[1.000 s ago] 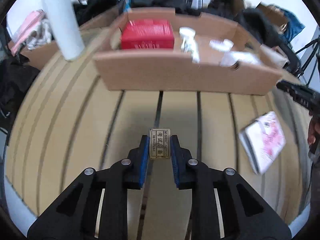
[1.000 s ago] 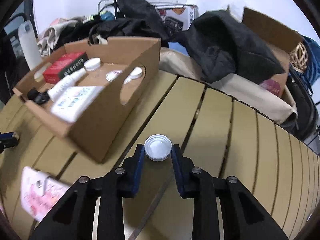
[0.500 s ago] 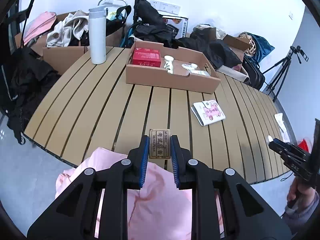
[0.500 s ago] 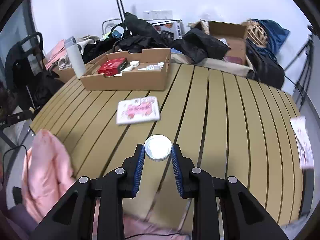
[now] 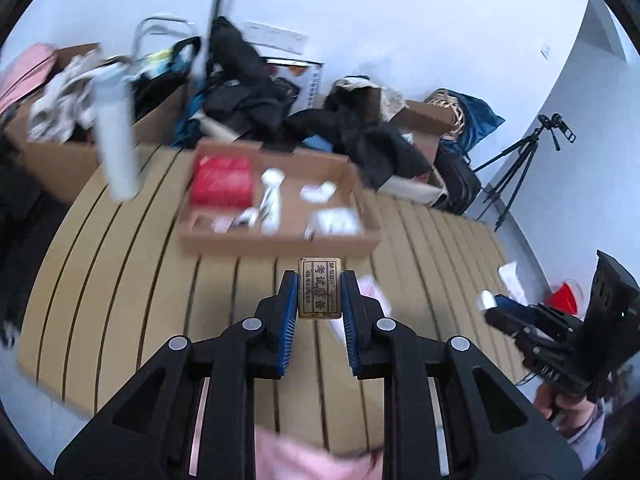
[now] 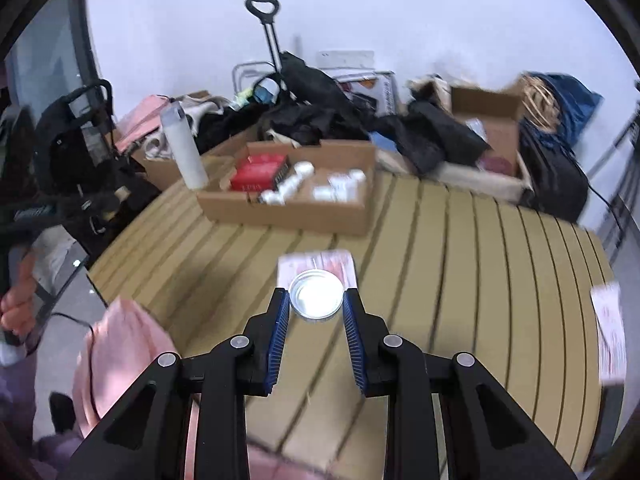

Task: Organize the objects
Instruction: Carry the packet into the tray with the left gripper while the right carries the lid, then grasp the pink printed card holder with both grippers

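Observation:
My left gripper [image 5: 319,294] is shut on a small tan eraser box [image 5: 319,286] with printed characters, held in the air above the near part of the slatted wooden table [image 5: 132,280]. My right gripper [image 6: 316,300] is shut on a small round white-lidded jar [image 6: 316,295], also held above the table [image 6: 480,280]. An open cardboard box [image 5: 276,242] with a red carton [image 5: 222,182] and white bottles sits at the table's far side; it also shows in the right wrist view [image 6: 288,212]. The right gripper shows at the right of the left wrist view [image 5: 492,307].
A white thermos [image 5: 116,140] stands left of the box, and shows in the right wrist view too [image 6: 184,150]. A pink-and-white packet [image 6: 320,262] lies on the table behind the jar. A paper slip [image 6: 610,336] lies at the right edge. Clothes and boxes pile behind.
Both grippers have pulled well back and up from the box, then tilted forward again. Each keeps its hold: the left on the eraser box, the right on the jar.

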The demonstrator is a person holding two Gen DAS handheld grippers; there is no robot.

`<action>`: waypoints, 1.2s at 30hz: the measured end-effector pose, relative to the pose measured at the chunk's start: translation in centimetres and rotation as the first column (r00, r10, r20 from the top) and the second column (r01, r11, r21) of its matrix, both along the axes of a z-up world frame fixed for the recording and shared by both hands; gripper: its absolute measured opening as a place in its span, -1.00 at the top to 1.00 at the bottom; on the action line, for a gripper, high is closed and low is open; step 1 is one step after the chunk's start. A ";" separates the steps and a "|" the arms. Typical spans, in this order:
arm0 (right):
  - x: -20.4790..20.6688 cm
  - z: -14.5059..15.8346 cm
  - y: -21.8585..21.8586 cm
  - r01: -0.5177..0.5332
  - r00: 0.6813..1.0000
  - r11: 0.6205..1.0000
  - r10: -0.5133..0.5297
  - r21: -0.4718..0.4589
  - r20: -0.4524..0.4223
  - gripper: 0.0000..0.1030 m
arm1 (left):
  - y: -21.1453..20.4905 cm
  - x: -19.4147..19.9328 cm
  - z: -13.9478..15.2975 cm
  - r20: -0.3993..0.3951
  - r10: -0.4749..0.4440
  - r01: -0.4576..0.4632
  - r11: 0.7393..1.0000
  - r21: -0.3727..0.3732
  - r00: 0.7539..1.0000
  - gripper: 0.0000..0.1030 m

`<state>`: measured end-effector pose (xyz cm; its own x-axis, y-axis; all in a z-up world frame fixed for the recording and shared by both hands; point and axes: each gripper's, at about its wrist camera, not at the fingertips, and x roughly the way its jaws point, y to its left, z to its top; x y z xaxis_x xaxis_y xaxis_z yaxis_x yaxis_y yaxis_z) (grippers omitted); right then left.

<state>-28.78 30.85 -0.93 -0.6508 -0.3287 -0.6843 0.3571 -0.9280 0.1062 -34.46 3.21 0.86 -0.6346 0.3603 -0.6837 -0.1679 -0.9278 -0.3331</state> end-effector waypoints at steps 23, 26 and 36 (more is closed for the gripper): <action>-25.2 -13.0 -13.7 -0.105 0.925 0.994 0.085 0.036 0.369 -0.26 | -4.7 -20.9 -15.7 0.289 0.135 -0.082 0.979 -0.186 0.948 0.02; -24.7 -10.9 -12.6 -0.086 0.939 0.996 0.085 -0.012 0.334 -0.60 | -5.0 -19.5 -13.6 0.256 0.136 -0.081 0.973 -0.214 0.957 -0.22; -17.1 -2.9 -6.3 0.027 0.983 0.998 -0.038 0.062 0.178 -0.60 | -6.8 -8.0 -6.7 0.175 0.281 -0.224 0.931 -0.287 0.944 -1.00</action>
